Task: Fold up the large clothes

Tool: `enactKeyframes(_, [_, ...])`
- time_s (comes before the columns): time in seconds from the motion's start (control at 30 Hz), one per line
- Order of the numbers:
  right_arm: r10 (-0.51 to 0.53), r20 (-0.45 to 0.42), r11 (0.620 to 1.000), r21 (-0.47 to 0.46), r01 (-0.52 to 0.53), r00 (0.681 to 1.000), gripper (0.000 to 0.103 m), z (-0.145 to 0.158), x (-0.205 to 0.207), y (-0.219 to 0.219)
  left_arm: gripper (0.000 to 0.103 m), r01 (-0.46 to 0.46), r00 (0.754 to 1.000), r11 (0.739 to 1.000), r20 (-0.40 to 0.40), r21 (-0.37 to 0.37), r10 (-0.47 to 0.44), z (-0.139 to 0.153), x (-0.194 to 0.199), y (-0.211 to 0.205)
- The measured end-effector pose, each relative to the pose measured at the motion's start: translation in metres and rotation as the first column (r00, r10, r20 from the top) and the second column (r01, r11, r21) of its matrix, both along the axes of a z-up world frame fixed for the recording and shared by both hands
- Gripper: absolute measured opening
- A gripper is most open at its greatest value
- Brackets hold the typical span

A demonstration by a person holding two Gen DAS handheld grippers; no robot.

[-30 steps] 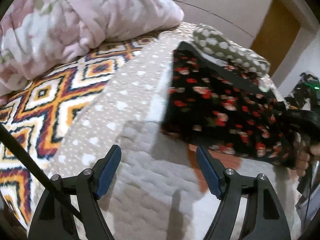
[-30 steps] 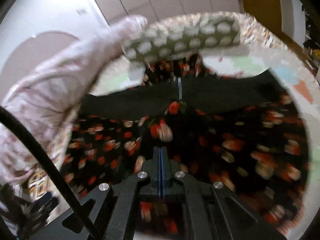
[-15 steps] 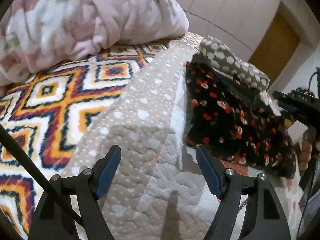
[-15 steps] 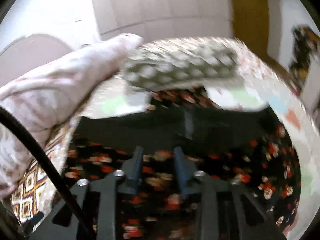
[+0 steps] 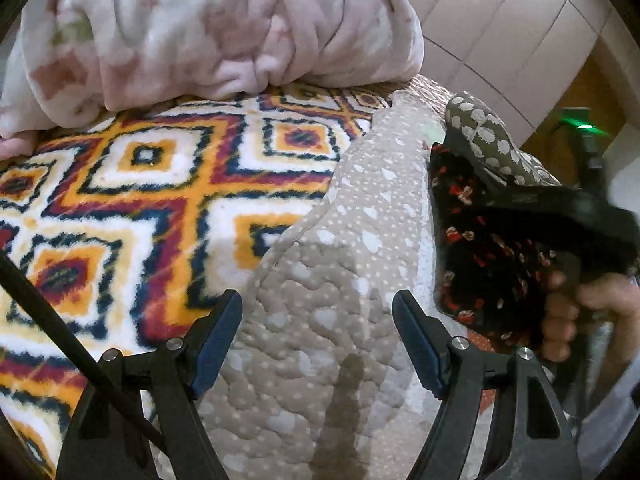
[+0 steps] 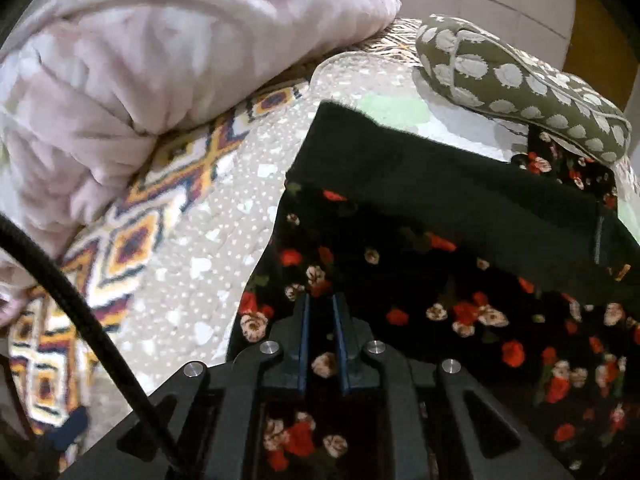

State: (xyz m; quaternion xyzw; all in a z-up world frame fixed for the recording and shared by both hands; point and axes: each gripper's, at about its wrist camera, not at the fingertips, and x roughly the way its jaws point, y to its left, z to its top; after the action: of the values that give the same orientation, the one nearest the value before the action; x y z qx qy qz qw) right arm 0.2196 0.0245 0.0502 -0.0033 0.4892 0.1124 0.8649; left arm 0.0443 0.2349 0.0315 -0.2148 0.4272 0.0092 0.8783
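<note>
A black garment with red and cream flowers [image 6: 460, 312] lies folded on the beige dotted quilt [image 6: 200, 240], with a plain black band [image 6: 460, 184] across its far part. In the left wrist view the garment [image 5: 488, 256] is at the right. My right gripper [image 6: 320, 312] sits low over the garment's near left part, its jaws a narrow gap apart, with no cloth seen between them. My left gripper [image 5: 318, 328] is open and empty above the bare quilt [image 5: 340, 280], left of the garment. A hand [image 5: 568, 312] holds the right gripper's handle there.
A pink fluffy blanket [image 5: 208, 28] is heaped at the back left. A bright diamond-pattern blanket [image 5: 140, 200] covers the bed's left side. An olive pillow with white spots [image 6: 520, 84] lies behind the garment. Tiled wall and a wooden door stand beyond.
My right gripper let go of the garment, opened a little, and shifted toward its left edge. My left gripper drew away leftward, still open.
</note>
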Motion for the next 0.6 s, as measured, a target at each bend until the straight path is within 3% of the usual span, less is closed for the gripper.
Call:
enactKeyframes(0.2, [0.012, 0.085, 1.0, 0.021, -0.014, 0.996, 0.014, 0.036, -0.057, -0.019, 0.076, -0.001, 1.0, 1.0, 0.029, 0.007, 0.001, 0.012, -0.003, -0.011])
enactKeyframes(0.3, [-0.01, 0.102, 1.0, -0.011, 0.012, 0.995, 0.014, 0.029, -0.08, -0.026, 0.077, 0.005, 0.999, 1.0, 0.048, 0.025, -0.006, 0.018, -0.005, -0.02])
enactKeyframes(0.43, [0.002, 0.002, 1.0, 0.018, -0.002, 1.0, 0.014, -0.001, -0.112, -0.038, 0.078, 0.026, 0.998, 0.998, 0.057, 0.05, -0.029, 0.021, -0.005, -0.034])
enactKeyframes(0.6, [0.021, 0.051, 0.998, 0.056, -0.024, 0.999, 0.017, 0.011, -0.172, -0.075, 0.079, 0.069, 0.996, 0.993, 0.056, 0.09, -0.074, 0.021, -0.005, -0.055])
